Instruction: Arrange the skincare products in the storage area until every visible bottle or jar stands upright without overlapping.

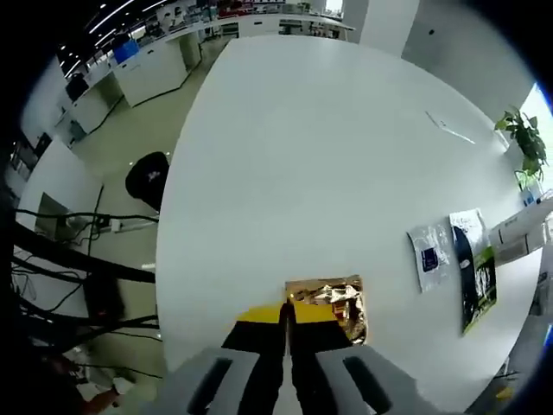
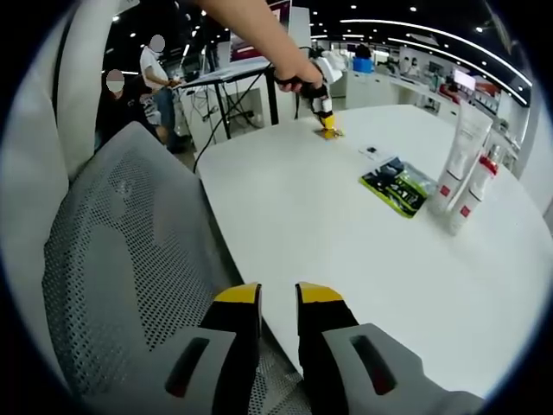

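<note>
My left gripper (image 1: 287,313) rests low on the white table (image 1: 302,156), its yellow-tipped jaws pressed together on the edge of a shiny gold sachet (image 1: 335,303). A silver sachet (image 1: 429,257) and a black-green sachet (image 1: 475,268) lie flat to the right. In the right gripper view, two white tubes (image 2: 467,147) with red labels stand upright on their caps at the far right, beside green-black sachets (image 2: 397,186). My right gripper (image 2: 281,298) hovers open at the table's near edge, nothing between its jaws. The left gripper (image 2: 327,121), held by a hand, touches the far side.
A grey mesh chair (image 2: 121,242) stands close against the table edge, left of my right gripper. White boxes (image 1: 518,229) and a potted plant (image 1: 523,143) sit at the table's right rim. Cables and a black stool (image 1: 149,179) are on the floor. People stand in the background (image 2: 155,69).
</note>
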`<state>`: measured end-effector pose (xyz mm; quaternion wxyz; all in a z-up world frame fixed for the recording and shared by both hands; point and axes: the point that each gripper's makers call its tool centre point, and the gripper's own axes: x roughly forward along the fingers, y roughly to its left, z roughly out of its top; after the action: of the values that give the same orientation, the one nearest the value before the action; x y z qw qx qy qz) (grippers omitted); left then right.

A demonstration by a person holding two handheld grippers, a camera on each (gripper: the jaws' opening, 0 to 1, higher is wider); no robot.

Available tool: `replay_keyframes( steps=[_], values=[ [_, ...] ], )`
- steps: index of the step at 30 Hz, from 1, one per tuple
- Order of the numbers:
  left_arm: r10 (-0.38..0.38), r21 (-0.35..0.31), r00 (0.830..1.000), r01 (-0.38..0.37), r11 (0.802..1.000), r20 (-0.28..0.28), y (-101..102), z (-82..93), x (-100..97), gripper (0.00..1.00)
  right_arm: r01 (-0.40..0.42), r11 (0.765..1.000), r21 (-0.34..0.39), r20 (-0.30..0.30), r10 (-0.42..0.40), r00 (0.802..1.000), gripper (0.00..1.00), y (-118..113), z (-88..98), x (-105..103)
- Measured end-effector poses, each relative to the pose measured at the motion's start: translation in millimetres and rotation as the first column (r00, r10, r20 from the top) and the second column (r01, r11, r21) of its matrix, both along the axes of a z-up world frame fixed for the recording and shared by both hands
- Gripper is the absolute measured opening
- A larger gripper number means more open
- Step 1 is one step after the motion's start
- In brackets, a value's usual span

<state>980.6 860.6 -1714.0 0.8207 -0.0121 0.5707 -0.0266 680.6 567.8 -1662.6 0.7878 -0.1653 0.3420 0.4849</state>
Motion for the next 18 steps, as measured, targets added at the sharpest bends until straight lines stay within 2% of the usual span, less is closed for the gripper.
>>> replay_keyframes(
  steps=[2, 4, 8, 10, 14, 17, 18],
  values=[
    [-0.008, -0.018, 1.000, 0.007, 1.000, -0.016, -3.4, -1.6, -3.3, 0.05, 0.001, 1.000, 0.003, 0.001, -0.001, 1.000, 0.14, 0.3, 0.5, 0.0],
    [-0.009, -0.022, 1.000, 0.008, 1.000, -0.016, -4.7, -2.2, -5.3, 0.10, 0.001, 1.000, 0.001, 0.003, -0.001, 1.000, 0.14, 0.0, 0.5, 0.2],
    [0.027, -0.081, 1.000, -0.027, 0.996, -0.002, -16.7, -3.6, -5.4, 0.32, 0.003, 1.000, 0.003, 0.008, -0.003, 1.000, 0.14, -0.3, 1.1, 1.0],
    [0.013, -0.092, 1.000, -0.013, 0.996, 0.007, -27.9, -1.2, -7.3, 0.40, 0.003, 1.000, 0.001, 0.006, -0.003, 1.000, 0.14, -0.5, 0.8, 0.9],
    [-0.019, -0.136, 0.999, 0.024, 0.990, 0.042, -48.9, 4.2, -3.5, 0.47, -0.003, 1.000, 0.003, 0.013, 0.003, 1.000, 0.14, 0.4, 1.8, 0.7],
    [-0.049, -0.143, 0.998, 0.053, 0.988, 0.029, -60.0, 1.5, -9.4, 0.54, -0.003, 1.000, 0.003, 0.015, 0.003, 1.000, 0.14, 0.5, 1.9, 0.7],
    [-0.081, -0.118, 0.997, 0.082, 0.990, 0.014, -61.0, -1.2, -13.7, 0.55, -0.001, 1.000, 0.002, 0.017, 0.001, 1.000, 0.14, 0.2, 2.1, 1.1]
  ],
)
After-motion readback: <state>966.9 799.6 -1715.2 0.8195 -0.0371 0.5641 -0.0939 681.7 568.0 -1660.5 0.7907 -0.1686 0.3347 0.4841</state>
